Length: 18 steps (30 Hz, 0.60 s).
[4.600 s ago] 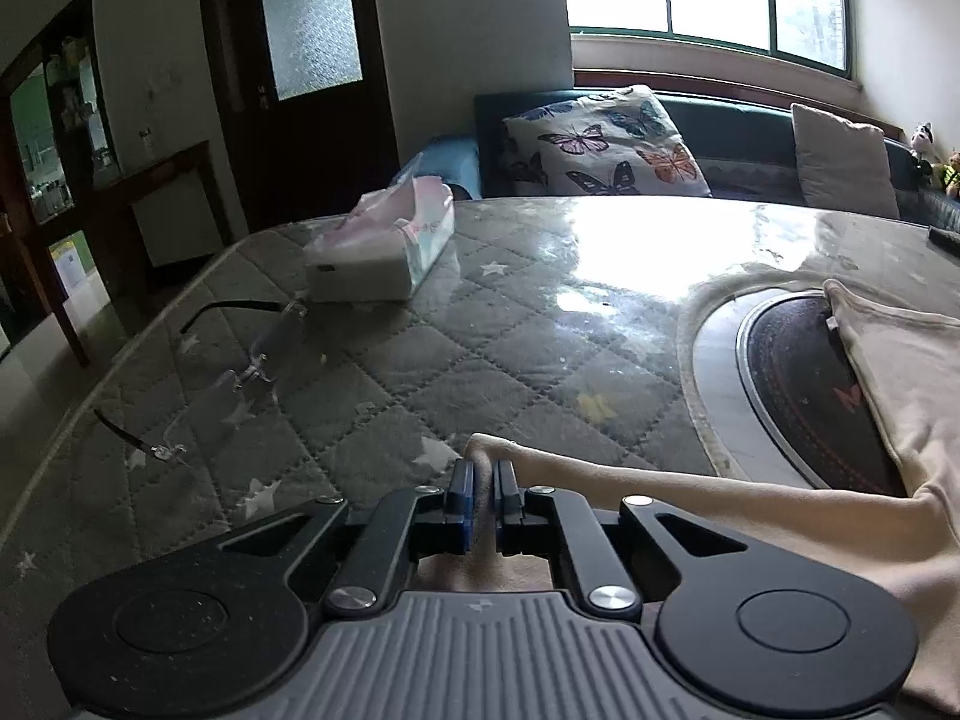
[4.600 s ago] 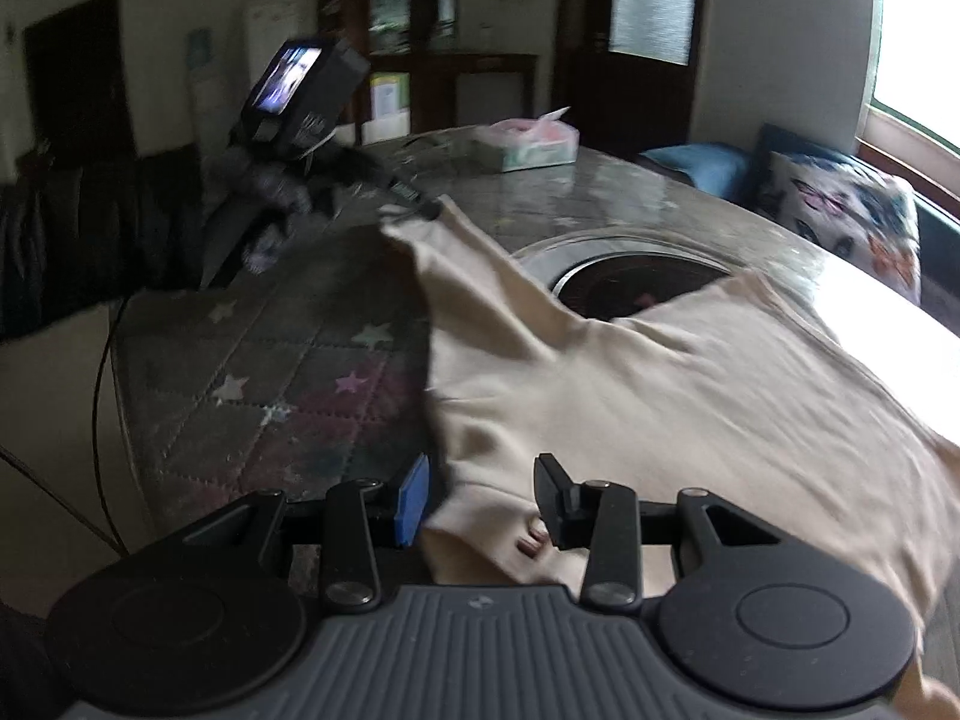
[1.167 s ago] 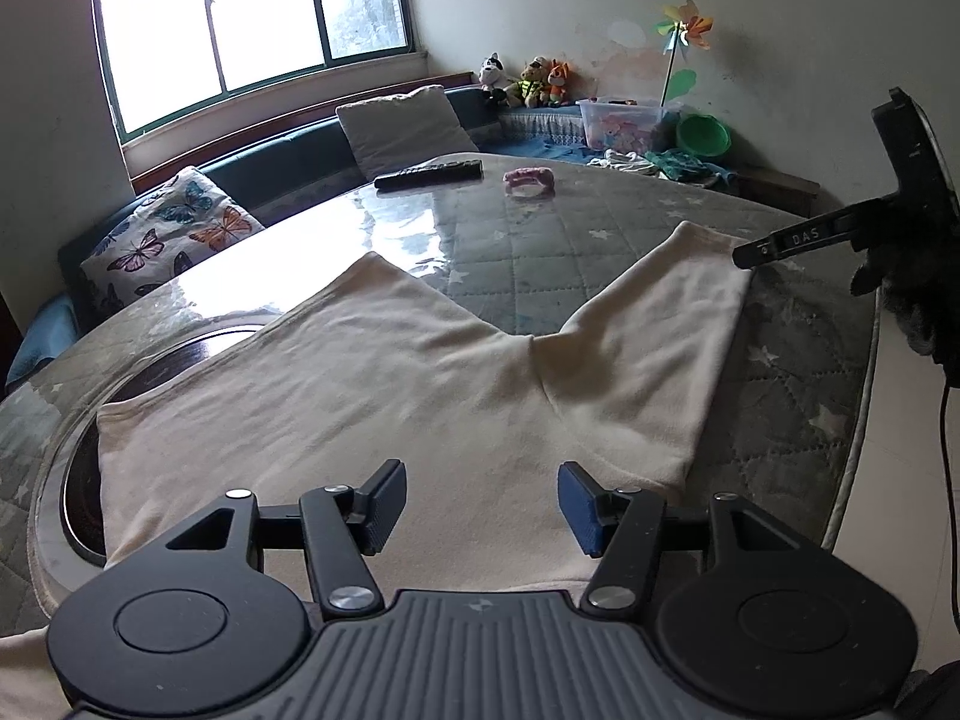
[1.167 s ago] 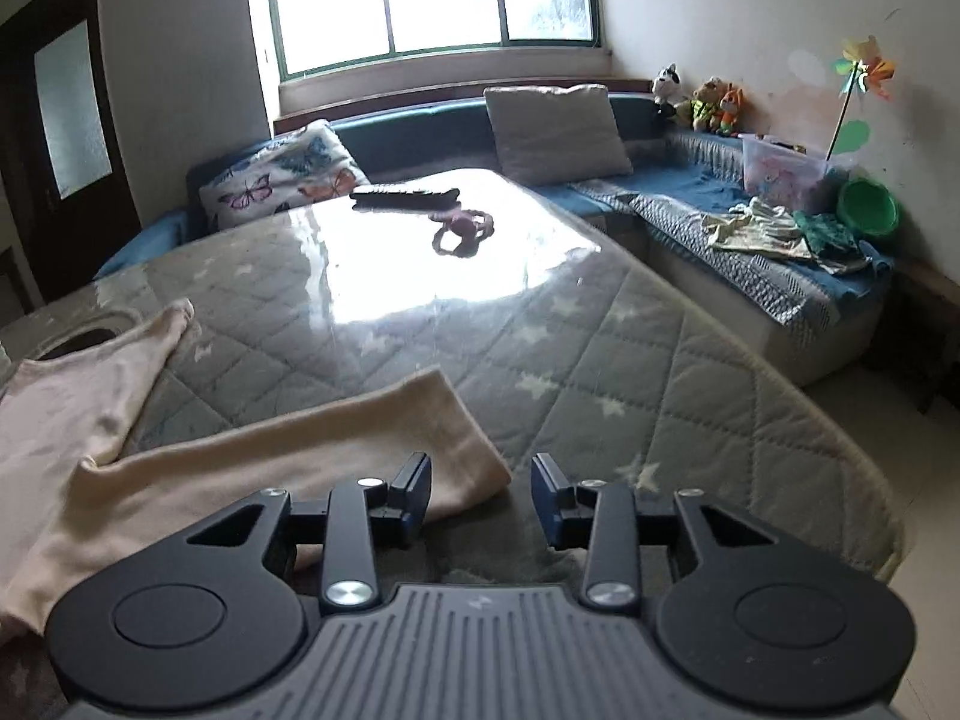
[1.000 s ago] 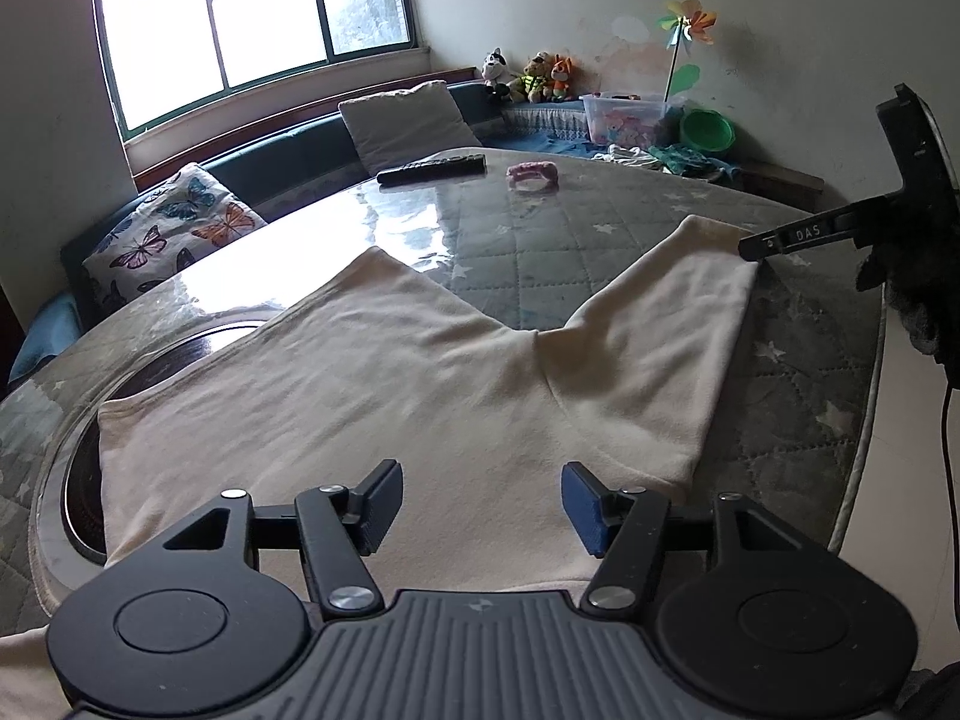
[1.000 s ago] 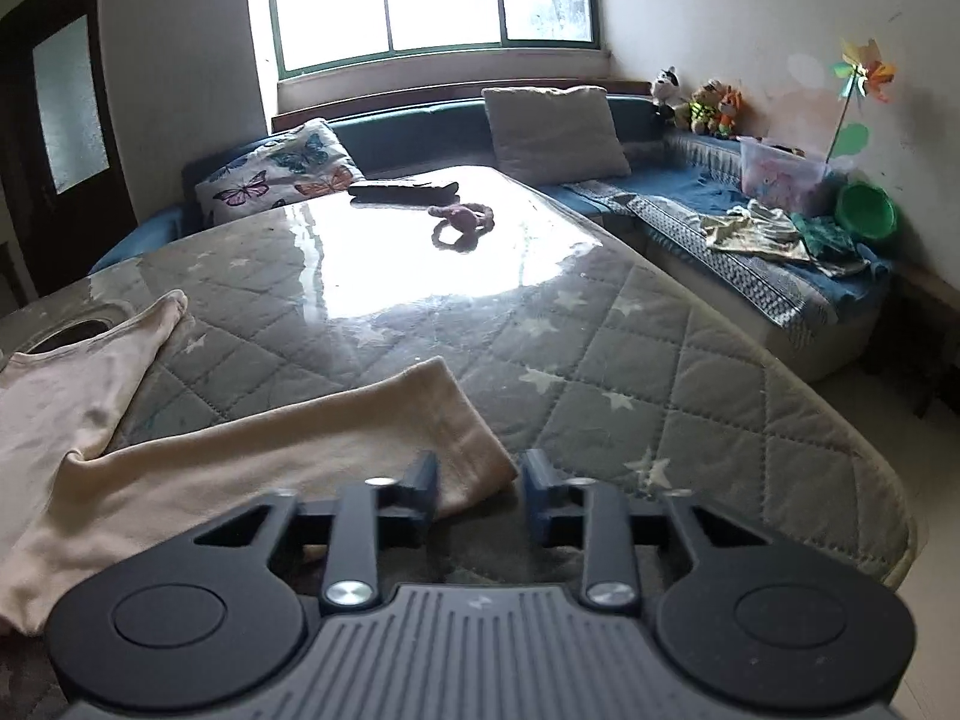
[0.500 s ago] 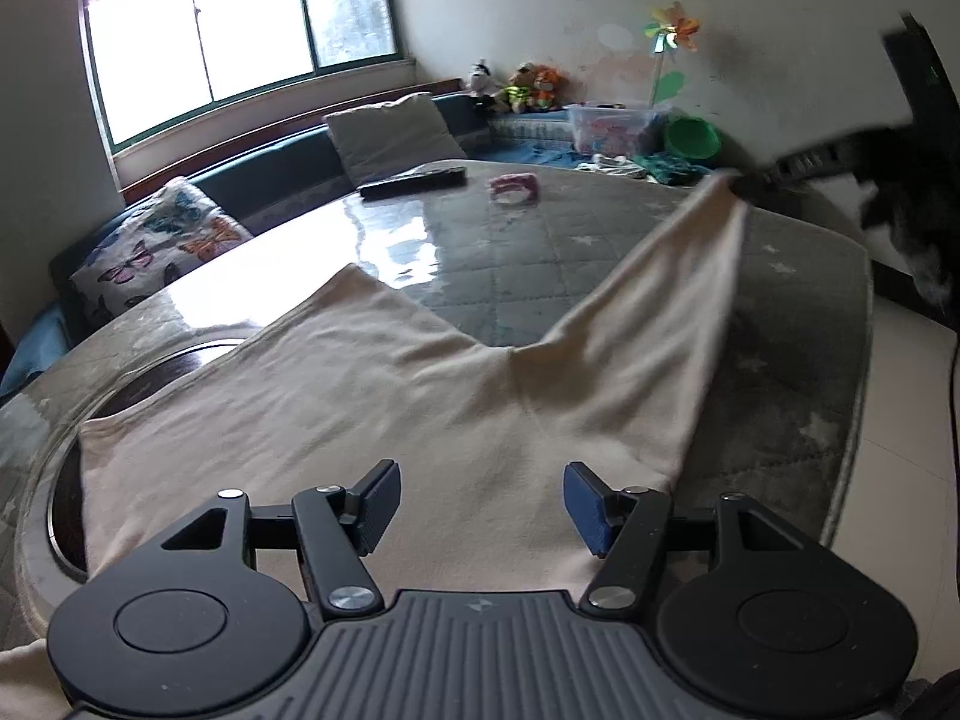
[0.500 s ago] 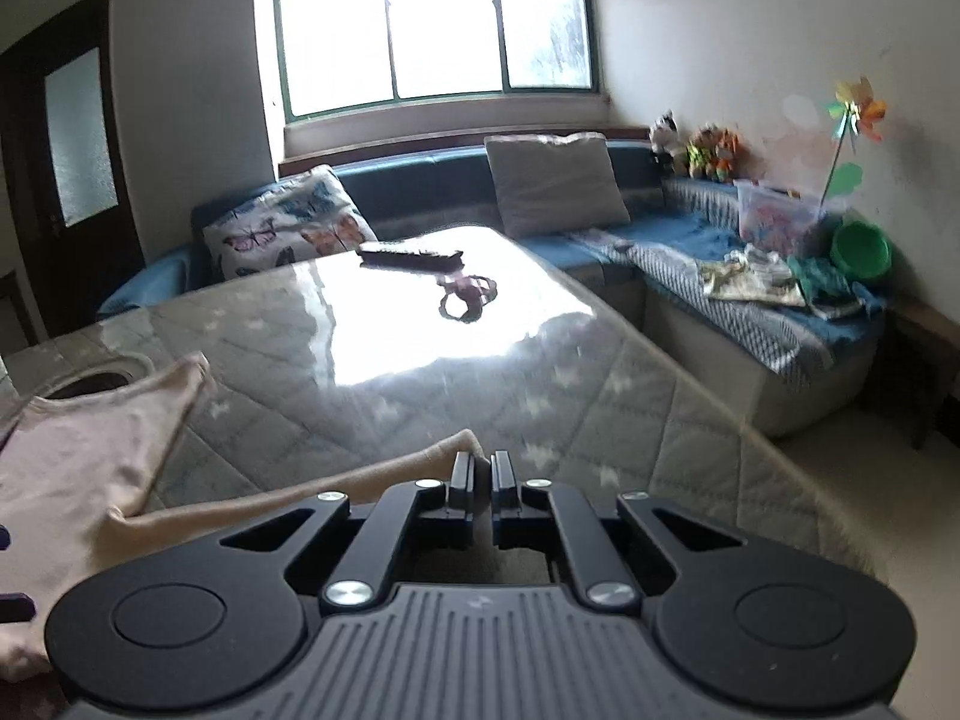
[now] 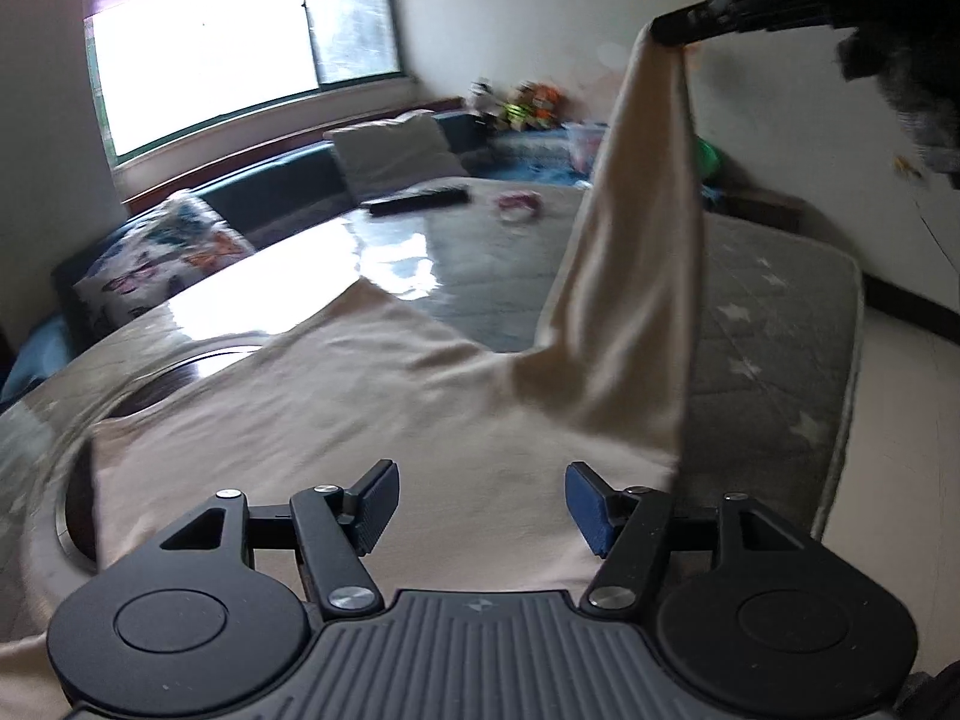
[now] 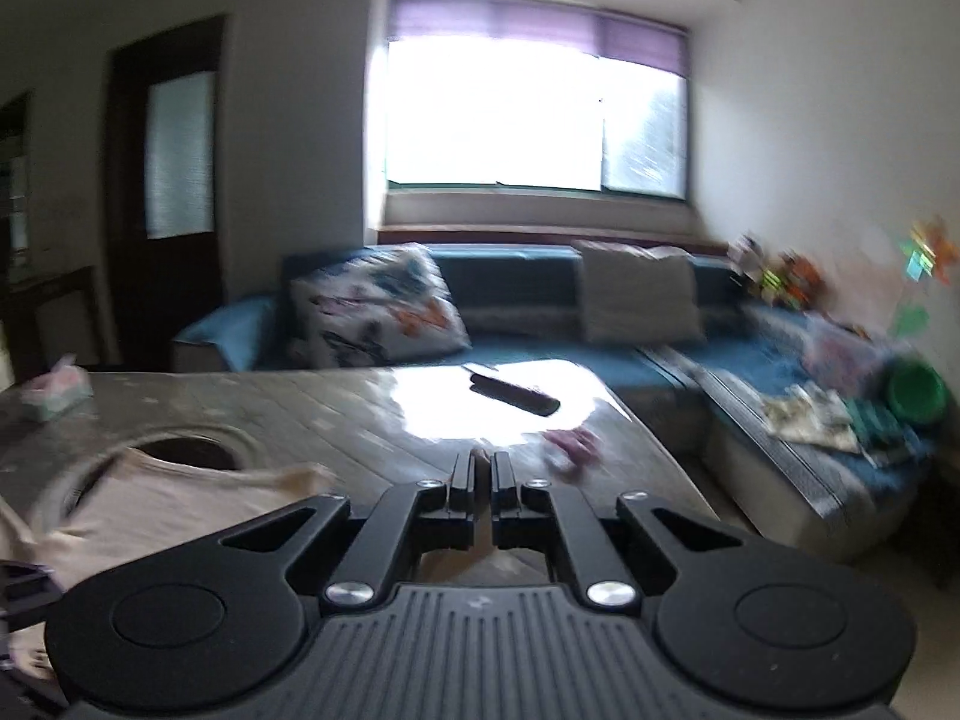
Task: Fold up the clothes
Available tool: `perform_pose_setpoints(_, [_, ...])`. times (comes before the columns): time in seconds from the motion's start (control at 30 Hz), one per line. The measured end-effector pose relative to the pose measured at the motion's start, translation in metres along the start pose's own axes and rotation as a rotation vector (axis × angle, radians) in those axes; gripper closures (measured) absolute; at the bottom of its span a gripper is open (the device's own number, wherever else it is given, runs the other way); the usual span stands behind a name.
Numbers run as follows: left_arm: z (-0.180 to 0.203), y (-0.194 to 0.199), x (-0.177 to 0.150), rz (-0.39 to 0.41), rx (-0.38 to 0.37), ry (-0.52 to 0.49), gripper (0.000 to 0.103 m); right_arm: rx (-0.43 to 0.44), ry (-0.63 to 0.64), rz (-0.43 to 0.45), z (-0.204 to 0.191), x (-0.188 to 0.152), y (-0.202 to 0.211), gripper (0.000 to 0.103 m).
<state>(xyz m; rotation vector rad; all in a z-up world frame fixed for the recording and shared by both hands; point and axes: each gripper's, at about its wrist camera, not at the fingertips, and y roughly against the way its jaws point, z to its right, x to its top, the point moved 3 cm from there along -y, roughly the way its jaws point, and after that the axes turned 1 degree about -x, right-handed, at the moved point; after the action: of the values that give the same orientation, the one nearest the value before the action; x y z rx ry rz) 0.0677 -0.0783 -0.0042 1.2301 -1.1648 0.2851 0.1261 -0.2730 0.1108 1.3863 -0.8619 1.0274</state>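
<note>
A cream garment [image 9: 336,414] lies spread on the grey quilted table [image 9: 774,324]. My left gripper [image 9: 480,501] is open and empty, low over the garment's near edge. My right gripper [image 10: 482,468] is shut on the end of one garment leg. In the left wrist view it [image 9: 672,33] holds that leg [image 9: 636,252] high above the table at the upper right. The rest of the garment [image 10: 156,504] shows at the lower left of the right wrist view.
A black remote [image 9: 420,199] and a small pink item [image 9: 519,205] lie at the table's far side. A round dark recess [image 10: 186,453] is set in the table under the garment. A tissue box [image 10: 57,396] stands far left. A blue sofa [image 10: 540,324] with cushions runs behind.
My right gripper closed on the garment leg's end and lifted it high off the table. My left gripper stayed open over the garment's near edge.
</note>
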Motion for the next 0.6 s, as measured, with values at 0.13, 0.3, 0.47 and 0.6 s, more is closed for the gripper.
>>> perform_pose_setpoints(0.13, [-0.031, 0.025, -0.011, 0.025, 0.074, 0.070, 0.038, 0.119, 0.092, 0.048, -0.048, 0.023, 0.011, 0.099])
perform_pose_setpoints(0.3, [-0.065, 0.058, -0.034, 0.038, 0.159, 0.161, 0.038, 0.302, 0.212, 0.060, -0.125, 0.033, 0.011, 0.099])
perform_pose_setpoints(0.47, [-0.086, 0.079, -0.058, 0.026, 0.214, 0.233, 0.038, 0.466, 0.306, 0.003, -0.198, 0.015, -0.006, 0.099])
perform_pose_setpoints(0.6, [-0.091, 0.087, -0.068, 0.016, 0.233, 0.258, 0.039, 0.575, 0.335, -0.082, -0.239, -0.012, -0.013, 0.094])
